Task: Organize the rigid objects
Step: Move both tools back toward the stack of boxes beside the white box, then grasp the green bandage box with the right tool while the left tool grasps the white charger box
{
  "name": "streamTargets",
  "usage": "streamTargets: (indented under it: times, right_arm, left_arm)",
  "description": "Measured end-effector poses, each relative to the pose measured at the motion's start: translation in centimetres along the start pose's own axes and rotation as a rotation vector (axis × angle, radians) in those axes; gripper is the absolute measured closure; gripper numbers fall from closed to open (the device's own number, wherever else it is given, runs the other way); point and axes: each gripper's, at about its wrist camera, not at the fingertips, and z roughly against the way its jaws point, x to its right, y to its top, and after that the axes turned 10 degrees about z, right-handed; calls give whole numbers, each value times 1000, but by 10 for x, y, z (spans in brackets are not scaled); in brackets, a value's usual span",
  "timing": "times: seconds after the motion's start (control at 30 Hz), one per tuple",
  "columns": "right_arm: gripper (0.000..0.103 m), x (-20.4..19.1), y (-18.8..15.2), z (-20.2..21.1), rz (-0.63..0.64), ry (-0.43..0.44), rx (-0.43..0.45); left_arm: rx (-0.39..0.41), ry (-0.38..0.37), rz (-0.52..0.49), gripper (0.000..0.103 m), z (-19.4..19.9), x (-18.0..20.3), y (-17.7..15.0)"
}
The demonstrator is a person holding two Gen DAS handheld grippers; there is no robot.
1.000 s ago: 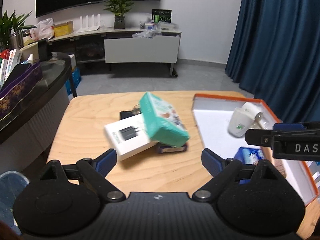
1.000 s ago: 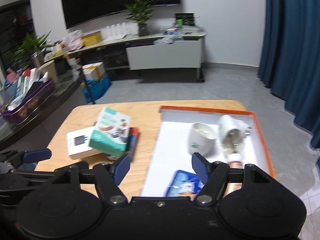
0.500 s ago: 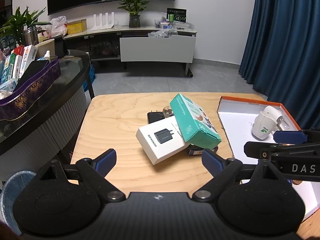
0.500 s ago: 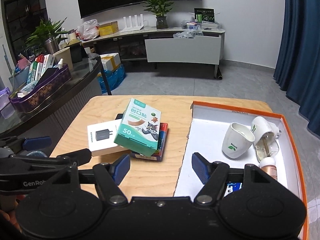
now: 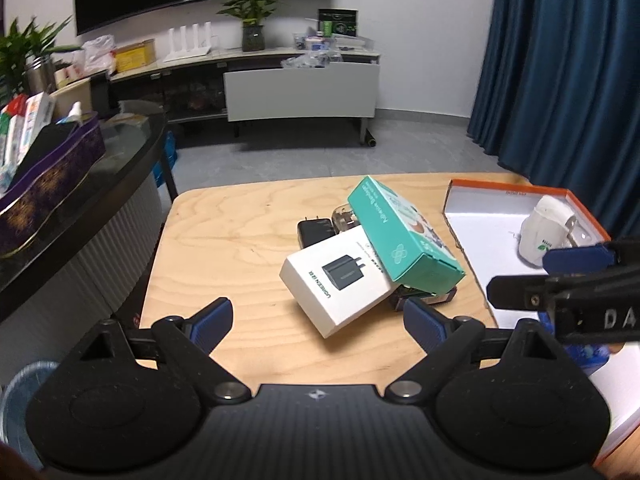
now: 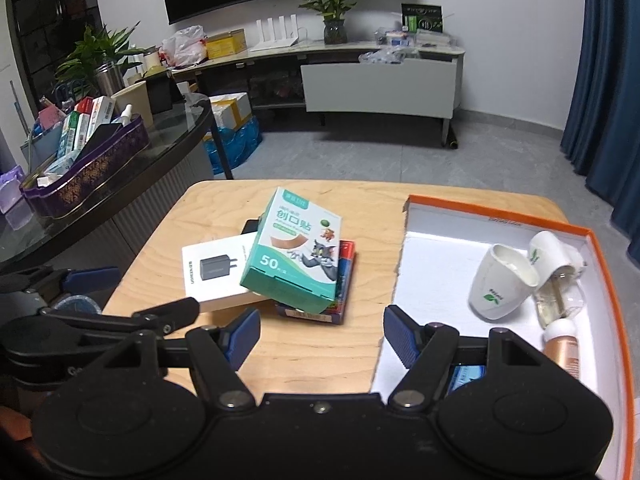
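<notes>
On the wooden worktop (image 6: 168, 240), beside the orange-rimmed tray (image 6: 608, 280), a teal bandage box (image 6: 294, 258) leans atop a white charger box (image 6: 216, 272). Both cartons look light and stiff (easily dented); gripping across the long sides seems best. Left tongs (image 5: 318, 314) and right tongs (image 6: 322, 332) gape wide, empty.

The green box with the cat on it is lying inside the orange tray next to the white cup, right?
Not quite. The green box lies on the pile on the wooden table, outside the orange tray. The white cup is in the tray. The right wrist view shows it.
</notes>
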Motion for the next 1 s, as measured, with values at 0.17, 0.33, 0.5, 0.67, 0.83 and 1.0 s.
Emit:
streamTargets:
  times: [0.17, 0.33, 0.5, 0.67, 0.83, 1.0]
  right_arm:
    - [17, 14, 17, -20, -124, 102, -11]
    - [13, 26, 38, -58, -244, 155, -74]
    - [7, 30, 51, -96, -296, 175, -148]
    - [11, 33, 49, -114, -333, 226, -158]
    - [20, 43, 49, -89, -315, 179, -69]
    - [20, 54, 47, -57, -271, 83, 1]
  left_arm:
    - [3, -38, -55, 8, -7, -6, 1]
    - [26, -52, -105, 7, -11, -4, 0]
    - [48, -71, -167, 5, -18, 0, 2]
    - [43, -101, -205, 3, -30, 2, 6]
    - [33, -120, -248, 3, -43, 7, 10]
    - [9, -109, -321, 3, -60, 17, 7]
